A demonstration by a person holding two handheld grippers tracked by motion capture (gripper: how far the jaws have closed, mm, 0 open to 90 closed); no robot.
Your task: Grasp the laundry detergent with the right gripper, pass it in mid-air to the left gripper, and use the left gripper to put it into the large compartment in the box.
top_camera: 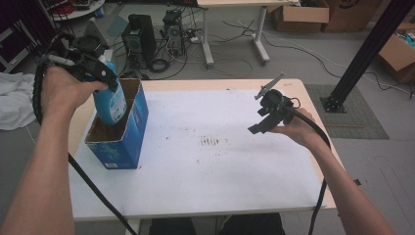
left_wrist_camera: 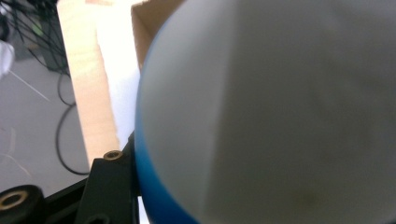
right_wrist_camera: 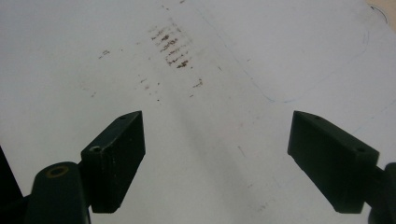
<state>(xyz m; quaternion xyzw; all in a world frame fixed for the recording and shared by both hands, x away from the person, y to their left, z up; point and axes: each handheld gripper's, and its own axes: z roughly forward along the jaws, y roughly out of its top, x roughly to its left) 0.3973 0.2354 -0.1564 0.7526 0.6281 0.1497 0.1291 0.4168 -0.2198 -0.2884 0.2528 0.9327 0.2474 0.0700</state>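
So the left gripper (top_camera: 100, 73) is clamped on a blue plastic bottle with a pale label (top_camera: 110, 103), holding it at the mouth of the open blue cardboard box (top_camera: 128, 142) near the table's left edge. Looks like the step is moving the bottle in or out of that box, can't tell which. Next move needs to go straight up or down to miss the flaps. The right gripper (right_wrist_camera: 215, 158) hangs wide and empty near the right edge, with the white table sheet (top_camera: 220, 166) bare between them.

The blue bottle's (top_camera: 110, 104) lower part is hidden inside the blue box (top_camera: 133, 128), and its label print is too small to read. In the left gripper view the bottle (left_wrist_camera: 280, 116) is a close blur, cut off by the edges and covering one jaw of the left tongs (top_camera: 104, 78).
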